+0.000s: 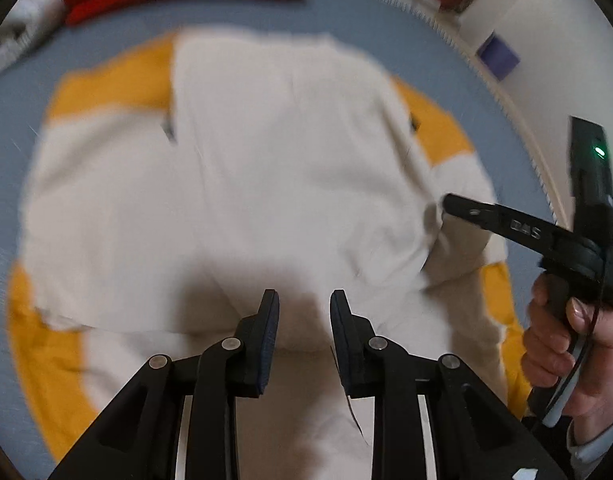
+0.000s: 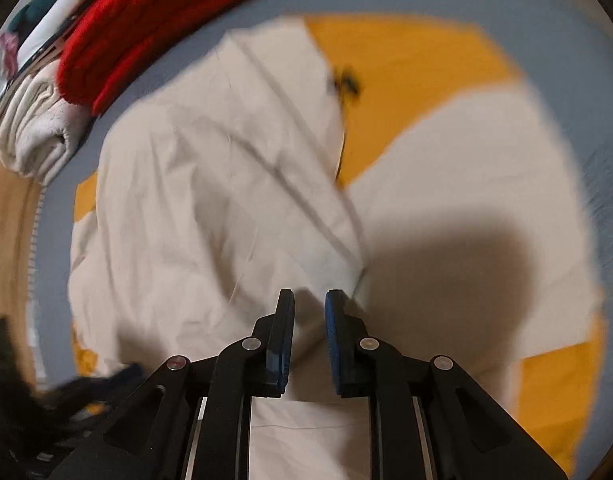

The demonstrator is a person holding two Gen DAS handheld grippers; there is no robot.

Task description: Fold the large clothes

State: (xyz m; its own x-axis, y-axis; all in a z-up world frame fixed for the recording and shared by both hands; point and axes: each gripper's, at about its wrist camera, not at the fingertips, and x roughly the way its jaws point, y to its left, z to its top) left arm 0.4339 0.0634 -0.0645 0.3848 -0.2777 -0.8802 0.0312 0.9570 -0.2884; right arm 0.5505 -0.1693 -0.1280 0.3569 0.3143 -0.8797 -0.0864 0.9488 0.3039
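Note:
A large cream garment with yellow panels [image 1: 266,152] lies spread on the blue-grey bedsheet [image 1: 10,128], with one side folded over its middle. My left gripper [image 1: 304,300] hangs over its near part, open, with nothing between the pads and its shadow on the cloth. In the left wrist view the right gripper [image 1: 452,203] reaches in from the right, held by a hand [image 1: 566,344], its tip at the garment's right edge. In the right wrist view the garment [image 2: 210,200] fills the middle. The right gripper [image 2: 310,300] stands just above a fold, narrowly open and holding no cloth.
A folded red garment [image 2: 146,24] and a stack of folded white clothes [image 2: 34,136] lie at the sheet's far left. A wooden bed edge [image 2: 6,220] runs along the left. Dark items [image 2: 10,380] sit at lower left. A white wall and purple box [image 1: 498,56] stand beyond the bed.

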